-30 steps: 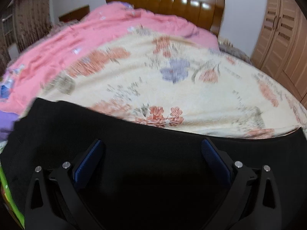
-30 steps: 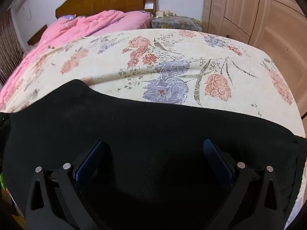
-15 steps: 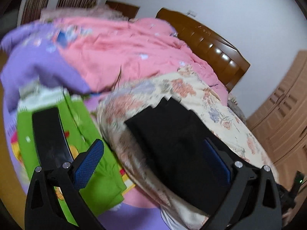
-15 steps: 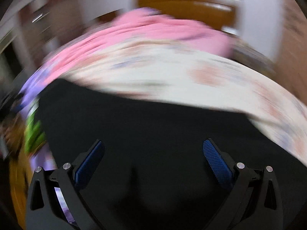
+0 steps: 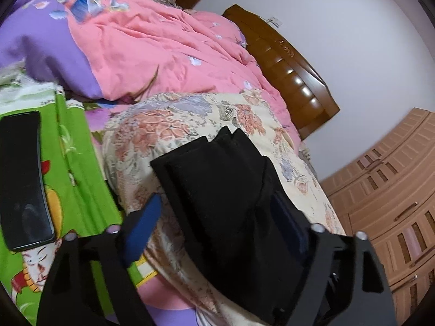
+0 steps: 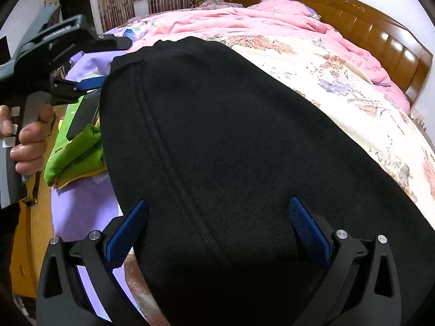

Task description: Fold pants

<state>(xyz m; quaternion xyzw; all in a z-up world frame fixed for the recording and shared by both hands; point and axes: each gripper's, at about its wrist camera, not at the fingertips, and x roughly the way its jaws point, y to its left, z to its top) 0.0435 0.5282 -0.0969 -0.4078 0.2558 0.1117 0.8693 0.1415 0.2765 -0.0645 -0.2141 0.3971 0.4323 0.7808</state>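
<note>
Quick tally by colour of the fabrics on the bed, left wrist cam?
Black: 1, the folded pants
Pink: 1, the quilt
Cream floral: 1, the blanket under the pants
Green cartoon print: 1, the cloth
Purple: 1, the sheet
Total: 5

black frames with silver screws and blue ribbed pads [image 6: 308,224] are seen on both tools; bare skin is shown on the left hand [image 6: 25,133].
</note>
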